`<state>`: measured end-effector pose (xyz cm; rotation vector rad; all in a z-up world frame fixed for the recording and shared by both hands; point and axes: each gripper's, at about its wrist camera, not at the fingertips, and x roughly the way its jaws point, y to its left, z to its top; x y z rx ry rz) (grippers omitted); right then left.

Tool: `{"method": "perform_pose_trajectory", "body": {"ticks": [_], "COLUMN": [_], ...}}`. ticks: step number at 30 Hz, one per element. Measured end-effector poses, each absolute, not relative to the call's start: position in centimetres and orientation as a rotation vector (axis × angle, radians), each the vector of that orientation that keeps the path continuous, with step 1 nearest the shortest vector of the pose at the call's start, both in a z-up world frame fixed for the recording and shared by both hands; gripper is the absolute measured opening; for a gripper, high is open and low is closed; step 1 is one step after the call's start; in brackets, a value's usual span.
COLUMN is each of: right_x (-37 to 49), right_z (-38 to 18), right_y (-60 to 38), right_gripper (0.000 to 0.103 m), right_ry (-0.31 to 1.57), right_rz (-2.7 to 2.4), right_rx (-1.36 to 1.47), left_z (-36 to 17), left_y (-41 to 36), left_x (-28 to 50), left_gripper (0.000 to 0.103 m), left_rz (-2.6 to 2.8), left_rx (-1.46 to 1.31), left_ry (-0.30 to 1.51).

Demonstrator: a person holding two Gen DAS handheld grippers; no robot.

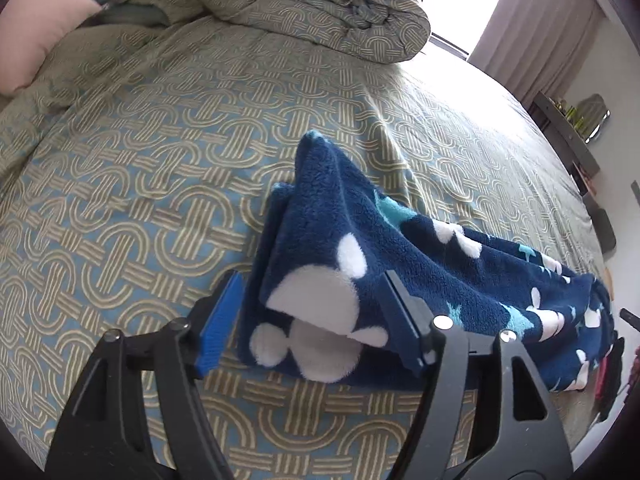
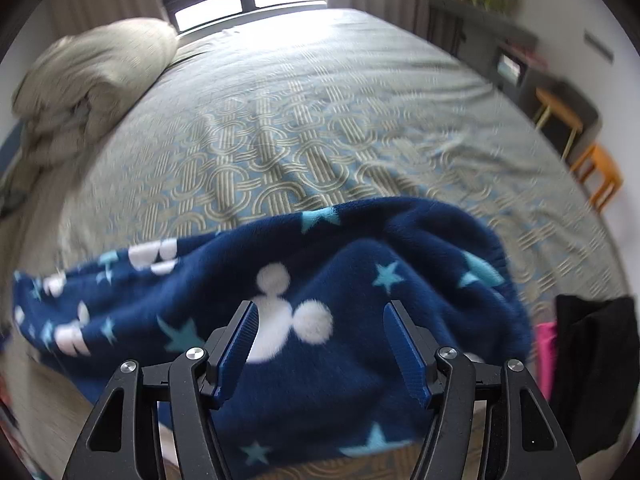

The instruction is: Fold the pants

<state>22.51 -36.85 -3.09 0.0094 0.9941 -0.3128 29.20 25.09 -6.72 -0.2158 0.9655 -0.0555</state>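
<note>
Navy fleece pants [image 1: 400, 264] with white mouse heads and teal stars lie bunched on the patterned bedspread [image 1: 160, 168]. In the left wrist view my left gripper [image 1: 312, 312] is open, its blue pads on either side of one folded end of the pants, not closed on it. In the right wrist view the pants [image 2: 320, 280] spread across the lower half of the frame. My right gripper [image 2: 320, 344] is open just above the fabric, jaws wide apart, with nothing between them held. The right view is blurred.
A rolled duvet [image 1: 320, 4] lies at the bed's far side, also in the right wrist view [image 2: 88, 76]. A pink pillow [image 1: 36, 28] sits at the left. Black and pink clothes [image 2: 592, 364] lie at the right. Shelves and an orange stool [image 2: 596, 176] stand beyond the bed.
</note>
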Motion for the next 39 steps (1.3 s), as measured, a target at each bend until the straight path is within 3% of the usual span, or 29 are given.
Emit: {"method": "perform_pose_trajectory", "body": {"ticks": [8,14,29,30,31,32,35,39], "right_x": [17.4,17.3,26.9,27.2,27.5,27.7,27.7,28.6], "right_z": [-1.8,-2.2,-7.5,-7.9,-8.2,-8.3,-7.0,-8.2], "right_y": [-38.0,-43.4,-55.6,-55.9,-55.9,-55.8,-55.2,-58.2], "right_gripper": [0.067,0.067,0.067,0.047,0.022,0.017,0.017,0.019], "right_ry": [0.975,0.983,1.052,1.050,1.048,1.044,0.944,0.999], "right_rz": [-0.408,-0.525,-0.502,-0.500,-0.515,-0.543,-0.609,-0.616], "right_rx": [-0.123,0.025,0.353,0.367,0.363,0.348,0.263,0.425], "left_z": [-7.6,-8.9,-8.6,-8.5,-8.5,-8.6,-8.2,-7.3], "left_y": [24.8,24.9,23.7,23.5,23.3,23.1,22.3,23.2], "left_x": [32.2,33.7,35.8,36.1,36.4,37.0,37.8,38.9], "left_gripper": [0.074,0.074,0.072,0.053,0.012,0.009,0.009,0.009], "left_rz": [-0.028,-0.019,0.018,0.021,0.022,0.015,0.042,0.091], "left_rx": [-0.207,-0.233,-0.172,-0.170,-0.162,-0.154,-0.099,-0.158], "left_ry": [0.959,1.003,1.017,1.012,1.011,1.037,1.021,0.981]}}
